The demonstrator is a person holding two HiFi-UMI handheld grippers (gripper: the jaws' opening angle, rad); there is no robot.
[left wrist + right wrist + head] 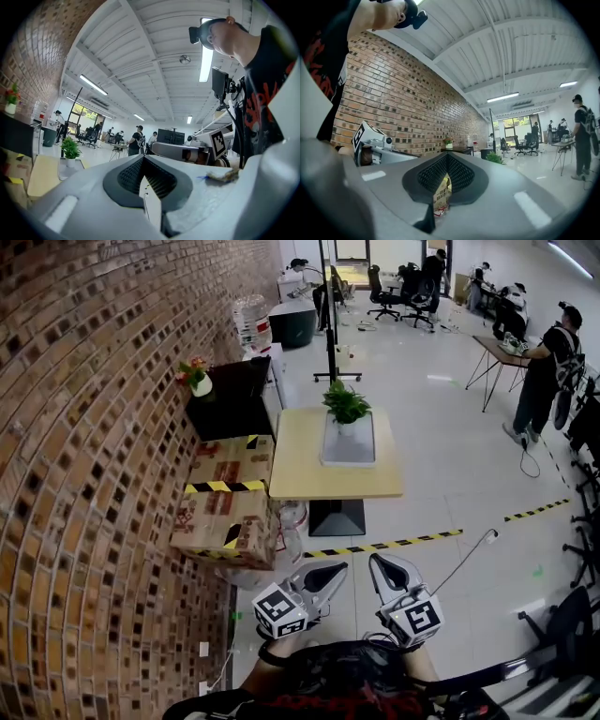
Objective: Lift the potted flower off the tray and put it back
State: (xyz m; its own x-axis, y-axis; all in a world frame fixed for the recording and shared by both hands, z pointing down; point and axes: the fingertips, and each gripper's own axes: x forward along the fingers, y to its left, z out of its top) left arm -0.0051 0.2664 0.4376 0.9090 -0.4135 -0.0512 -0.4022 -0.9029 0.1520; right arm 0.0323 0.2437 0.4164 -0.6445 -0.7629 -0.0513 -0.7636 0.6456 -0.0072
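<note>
Potted flower (345,407); box (225,512) print illegible

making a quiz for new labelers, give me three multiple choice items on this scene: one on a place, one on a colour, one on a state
1. Where does the potted plant stand?
A. on a chair
B. on the tray on the table
C. on a shelf

2. What colours is the striped floor tape?
A. yellow and black
B. red and white
C. plain blue

3. How do the jaws of the right gripper stand?
A. wide apart
B. closed on the pot
C. together, holding nothing

Answers:
1 B, the plant sits at the tray's far end on the table.
2 A, the stripes alternate yellow and black.
3 C, the jaws meet, well short of the table.
</note>
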